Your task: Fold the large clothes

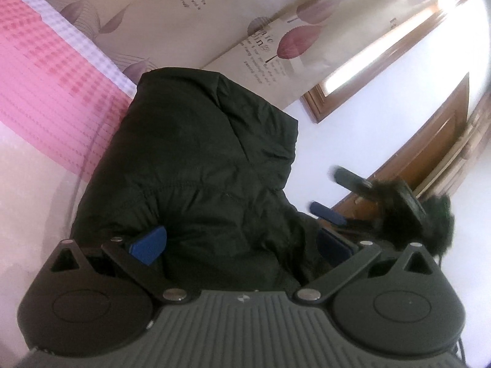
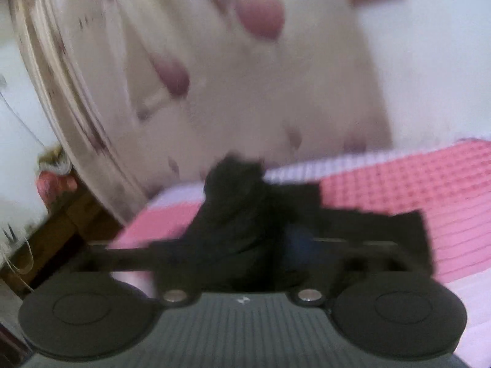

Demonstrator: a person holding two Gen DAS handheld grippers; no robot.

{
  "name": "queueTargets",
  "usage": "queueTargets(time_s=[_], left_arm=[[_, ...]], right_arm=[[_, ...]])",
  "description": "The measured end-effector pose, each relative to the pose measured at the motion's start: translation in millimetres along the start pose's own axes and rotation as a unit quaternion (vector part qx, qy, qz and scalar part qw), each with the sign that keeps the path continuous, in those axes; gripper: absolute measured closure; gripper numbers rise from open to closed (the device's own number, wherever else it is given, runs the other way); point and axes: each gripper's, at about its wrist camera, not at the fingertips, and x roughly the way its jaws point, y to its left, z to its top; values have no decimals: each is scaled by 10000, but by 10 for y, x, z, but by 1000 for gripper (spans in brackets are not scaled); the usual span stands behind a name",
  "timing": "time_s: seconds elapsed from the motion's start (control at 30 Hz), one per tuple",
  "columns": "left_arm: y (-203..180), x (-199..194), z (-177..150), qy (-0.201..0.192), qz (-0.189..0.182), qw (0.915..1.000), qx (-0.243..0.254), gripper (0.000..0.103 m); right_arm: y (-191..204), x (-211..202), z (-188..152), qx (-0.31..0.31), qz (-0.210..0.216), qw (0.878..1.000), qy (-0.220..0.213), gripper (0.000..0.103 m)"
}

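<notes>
A large black jacket (image 1: pixel 190 165) hangs bunched in front of my left gripper (image 1: pixel 239 245), above the pink checked bed cover (image 1: pixel 40 70). The left blue pads (image 1: pixel 147 245) stand wide apart with cloth draped between them. The right gripper (image 1: pixel 362 196) shows at the right of the left wrist view, with black fabric bunched around it. In the blurred right wrist view my right gripper (image 2: pixel 276 239) is closed on a fold of the black jacket (image 2: pixel 236 208), held above the pink cover (image 2: pixel 414 190).
A curtain with purple leaves (image 1: pixel 214 24) hangs behind the bed. A wooden-framed window (image 1: pixel 383 58) and a wooden door frame (image 1: pixel 429 150) sit on the white wall. A wooden stand (image 2: pixel 61 224) is at the left in the right wrist view.
</notes>
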Motion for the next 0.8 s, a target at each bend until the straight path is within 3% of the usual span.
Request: queueTargets(time_s=[0.07,0.1,0.13,0.17,0.2,0.3,0.43,0.67,0.8], left_arm=[[-21,2,3,6,16,10000,36,0],[-28,4,7,11,35,10000,58,0],[-40,-3,17,9,92,9999,89,0],[-50,-20,27,9,129,9999,94,0],[-44,-43,55,32,105,9999,28,0],[6,-154,144,9,-12,9995,-310,0],[-30,-226,234,-132,183,9994,-266,0],[4,73,250,307,437,9982,-254,0],[13,316,207,758,554,9956,-77,0]], right_arm=[[186,331,-7,-290,-211,9988,345,3],[242,477,-21,-334,-250,9980,477,9],[288,589,-64,-352,-152,9975,599,55],[335,725,-118,-500,-47,9951,848,83],[418,816,-166,-790,-184,9923,940,84],[689,698,-204,-1925,-444,9782,646,93],[681,208,-85,-2401,-851,9670,-94,95],[-126,-357,-219,-1364,-854,9842,-738,95],[-689,-451,-503,-460,-526,9893,-1279,95]])
